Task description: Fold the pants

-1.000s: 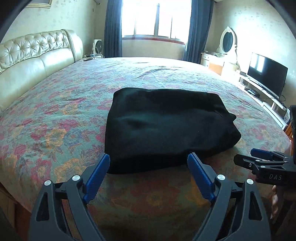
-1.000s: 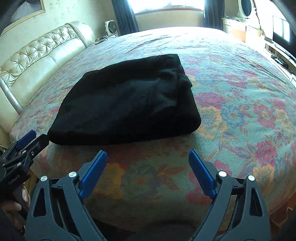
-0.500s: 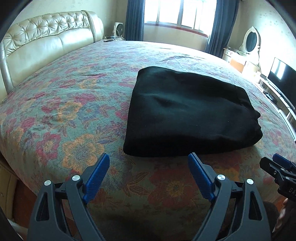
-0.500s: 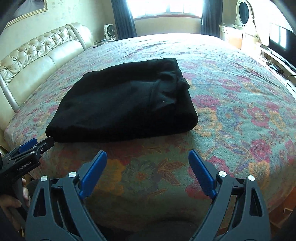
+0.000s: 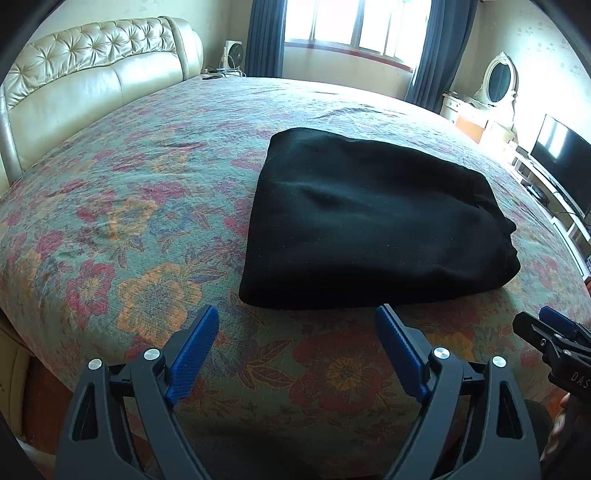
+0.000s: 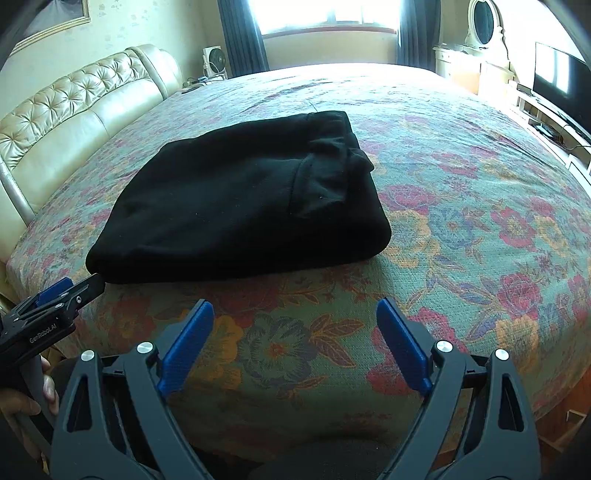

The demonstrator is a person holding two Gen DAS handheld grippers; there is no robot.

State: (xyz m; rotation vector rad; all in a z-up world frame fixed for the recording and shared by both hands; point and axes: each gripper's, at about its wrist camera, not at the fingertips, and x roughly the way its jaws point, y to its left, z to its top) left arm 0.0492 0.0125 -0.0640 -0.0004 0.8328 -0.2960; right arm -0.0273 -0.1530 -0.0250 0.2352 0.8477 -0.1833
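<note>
The left hand-held gripper and the right hand-held gripper hang side by side, jaws spread wide, gripping nothing.

We're in a home bedroom here: a wide bed under a floral bedspread, a cream tufted leather headboard along its side, dark blue curtains framing a bright window, an oval-mirrored vanity by the wall, and a flat television on a low white stand.
</note>
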